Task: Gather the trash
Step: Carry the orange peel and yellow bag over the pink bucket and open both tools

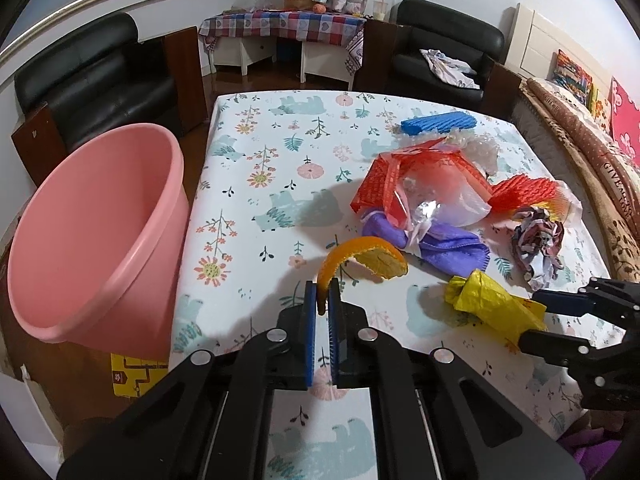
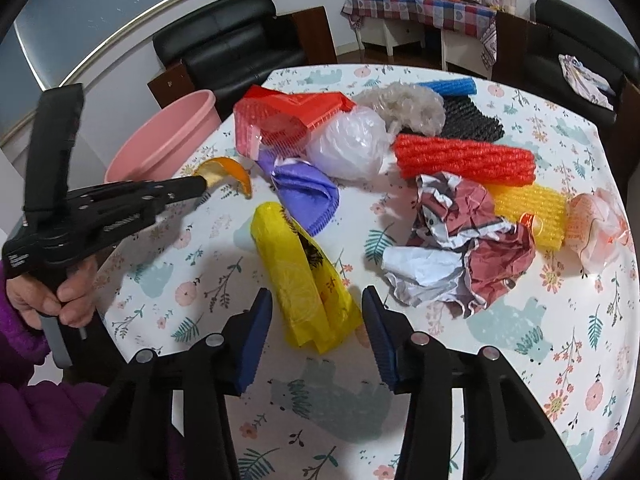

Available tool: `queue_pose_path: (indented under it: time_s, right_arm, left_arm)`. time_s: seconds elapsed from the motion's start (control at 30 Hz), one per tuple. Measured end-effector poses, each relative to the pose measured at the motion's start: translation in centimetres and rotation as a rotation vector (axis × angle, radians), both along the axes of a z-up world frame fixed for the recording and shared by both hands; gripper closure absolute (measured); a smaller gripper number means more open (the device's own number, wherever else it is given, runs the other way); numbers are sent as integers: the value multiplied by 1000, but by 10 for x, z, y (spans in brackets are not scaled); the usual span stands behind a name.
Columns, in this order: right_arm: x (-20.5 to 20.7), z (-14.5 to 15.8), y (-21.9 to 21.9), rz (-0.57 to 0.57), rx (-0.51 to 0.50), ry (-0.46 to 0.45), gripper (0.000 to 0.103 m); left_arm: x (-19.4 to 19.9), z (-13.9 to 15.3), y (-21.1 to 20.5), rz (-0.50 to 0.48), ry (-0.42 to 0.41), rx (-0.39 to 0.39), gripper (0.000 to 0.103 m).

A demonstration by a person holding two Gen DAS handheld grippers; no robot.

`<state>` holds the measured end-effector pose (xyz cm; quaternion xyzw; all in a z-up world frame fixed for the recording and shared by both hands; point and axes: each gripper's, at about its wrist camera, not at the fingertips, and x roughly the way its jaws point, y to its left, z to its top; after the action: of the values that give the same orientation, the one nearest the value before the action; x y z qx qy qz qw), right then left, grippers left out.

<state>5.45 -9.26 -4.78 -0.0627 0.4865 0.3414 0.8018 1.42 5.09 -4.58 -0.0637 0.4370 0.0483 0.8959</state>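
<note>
Left wrist view: the left gripper (image 1: 323,300) has its blue pads clamped on one end of an orange peel (image 1: 362,262). The peel curls up and to the right from the pads, above the flowered tablecloth (image 1: 256,152). A pink bin (image 1: 96,232) stands just off the table's left edge, tilted in this view, its mouth toward the camera. Further right on the cloth lies a heap of trash: a red net bag (image 1: 384,184), a clear plastic bag (image 1: 460,204), a purple cloth (image 1: 452,252), a blue foam sleeve (image 1: 438,124) and crumpled paper (image 1: 538,244). At the right edge the right gripper (image 1: 532,320) reaches in with a yellow bag (image 1: 492,304) between its fingers.

Right wrist view: the right gripper (image 2: 318,320) stands with its jaws apart, one on each side of the near end of the yellow bag (image 2: 304,276), which lies flat on the tablecloth (image 2: 500,380). I cannot tell whether the pads touch the bag. At left a hand (image 2: 52,292) in a purple sleeve (image 2: 24,360) holds the left gripper (image 2: 204,184), whose tips pinch the peel (image 2: 228,172) just in front of the bin (image 2: 168,136). Behind the bag lie the cloth (image 2: 308,196), the paper (image 2: 464,252), a red foam sleeve (image 2: 464,160), a yellow foam sleeve (image 2: 532,208) and a black one (image 2: 472,120).
</note>
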Motion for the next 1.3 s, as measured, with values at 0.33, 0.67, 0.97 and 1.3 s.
queue_pose_path:
  time_s: [0.33,0.67,0.97,1.3]
  right_arm:
    - [-1,-1,-4,-1,3,3,92]
    - [-6,25,-3,37,52,-38,94]
    - [10,77,42,80,193,-71,95]
    - [18,109,139,197,260,-47,94]
  left_arm:
    - [-12,10,-3,4,-27,-20,98]
    - [-25,21,2,16,-62,-39,98]
    - [-44,50,32,99,-152,-37,98]
    - [-69,68,97,287,-203,-22,98]
